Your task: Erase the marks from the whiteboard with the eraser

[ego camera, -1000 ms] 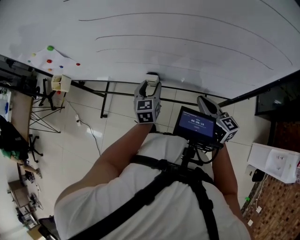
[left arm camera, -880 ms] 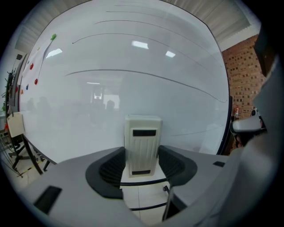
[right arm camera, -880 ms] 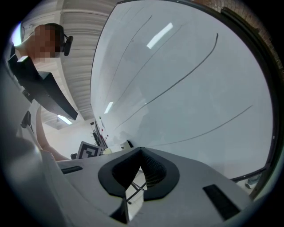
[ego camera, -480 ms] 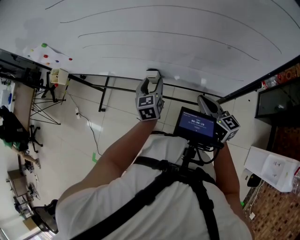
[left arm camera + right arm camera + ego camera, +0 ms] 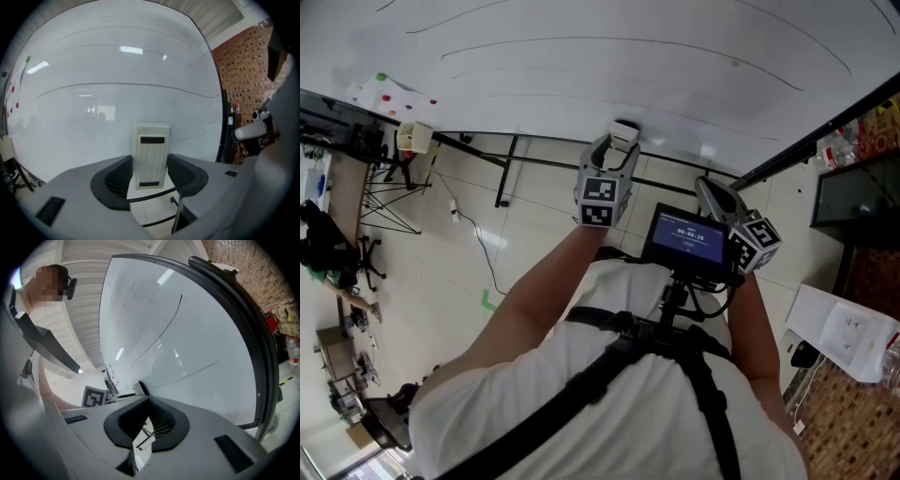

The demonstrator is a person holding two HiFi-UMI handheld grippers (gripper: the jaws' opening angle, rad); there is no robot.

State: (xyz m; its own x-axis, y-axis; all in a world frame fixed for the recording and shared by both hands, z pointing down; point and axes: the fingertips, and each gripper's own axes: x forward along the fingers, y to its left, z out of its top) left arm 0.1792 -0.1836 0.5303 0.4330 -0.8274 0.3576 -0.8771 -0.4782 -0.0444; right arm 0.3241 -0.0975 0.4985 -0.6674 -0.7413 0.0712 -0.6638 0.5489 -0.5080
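Since the earlier frames the left gripper (image 5: 614,155), clamped on the eraser (image 5: 150,154), has shifted right along the lower edge of the whiteboard (image 5: 581,94); its lines (image 5: 619,39) remain, so wiping is judged barely begun. Right gripper (image 5: 149,417) closed, empty

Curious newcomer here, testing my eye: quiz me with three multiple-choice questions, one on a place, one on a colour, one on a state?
1. Where is the cream rectangular plastic eraser? A) on the floor B) between the jaws of the left gripper C) on a chair
2. What colour are the thin curved lines on the white whiteboard? A) red B) green C) dark
3. How do the jaws of the right gripper stand? A) closed together, empty B) wide apart C) clamped on a pen
Answers: B, that gripper clamps its sides; C, they look dark grey; A, they meet, nothing between.
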